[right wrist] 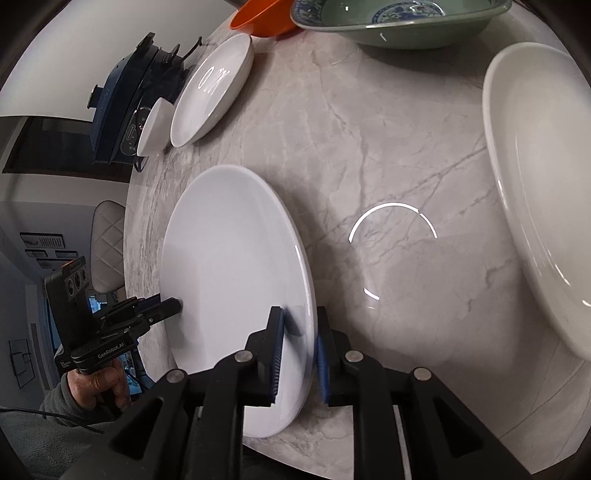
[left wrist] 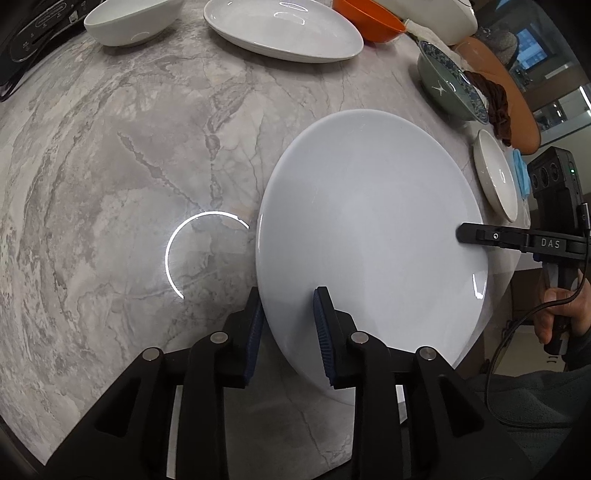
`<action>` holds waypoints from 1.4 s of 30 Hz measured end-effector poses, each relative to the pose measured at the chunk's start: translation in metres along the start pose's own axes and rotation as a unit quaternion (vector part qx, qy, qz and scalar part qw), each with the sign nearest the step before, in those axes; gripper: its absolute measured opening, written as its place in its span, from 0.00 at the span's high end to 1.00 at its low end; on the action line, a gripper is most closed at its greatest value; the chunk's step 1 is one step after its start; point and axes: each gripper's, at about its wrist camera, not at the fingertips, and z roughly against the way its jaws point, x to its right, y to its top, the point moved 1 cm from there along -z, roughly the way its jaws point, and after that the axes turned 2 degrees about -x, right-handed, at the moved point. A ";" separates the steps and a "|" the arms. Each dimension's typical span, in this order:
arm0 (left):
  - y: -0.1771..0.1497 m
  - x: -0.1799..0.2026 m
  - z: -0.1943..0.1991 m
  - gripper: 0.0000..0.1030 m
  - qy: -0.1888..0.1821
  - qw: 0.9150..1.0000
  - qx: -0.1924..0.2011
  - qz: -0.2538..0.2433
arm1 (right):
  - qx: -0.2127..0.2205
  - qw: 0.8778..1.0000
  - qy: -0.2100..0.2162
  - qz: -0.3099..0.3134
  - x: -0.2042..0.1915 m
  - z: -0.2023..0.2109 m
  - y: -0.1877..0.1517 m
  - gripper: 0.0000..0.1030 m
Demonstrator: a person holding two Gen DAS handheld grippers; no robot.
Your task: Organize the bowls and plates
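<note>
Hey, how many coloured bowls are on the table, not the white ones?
2: an orange bowl at the far edge, and a green blue-patterned bowl beside it; others may lie out of view.

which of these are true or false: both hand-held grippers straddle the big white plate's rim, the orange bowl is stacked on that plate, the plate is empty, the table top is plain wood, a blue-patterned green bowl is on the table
1. Both hand-held grippers, left and right, straddle the rim of the big white plate. True.
2. The orange bowl is stacked on that plate. False: it sits apart at the table's far side.
3. The plate is empty. True.
4. The table top is plain wood. False: it is grey veined marble.
5. A green bowl with blue pattern is on the table. True.
</note>
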 end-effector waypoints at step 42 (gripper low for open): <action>0.231 -0.091 0.002 0.35 -0.016 0.986 0.096 0.137 | 0.110 0.984 0.009 -0.140 -0.058 -0.015 0.204 0.39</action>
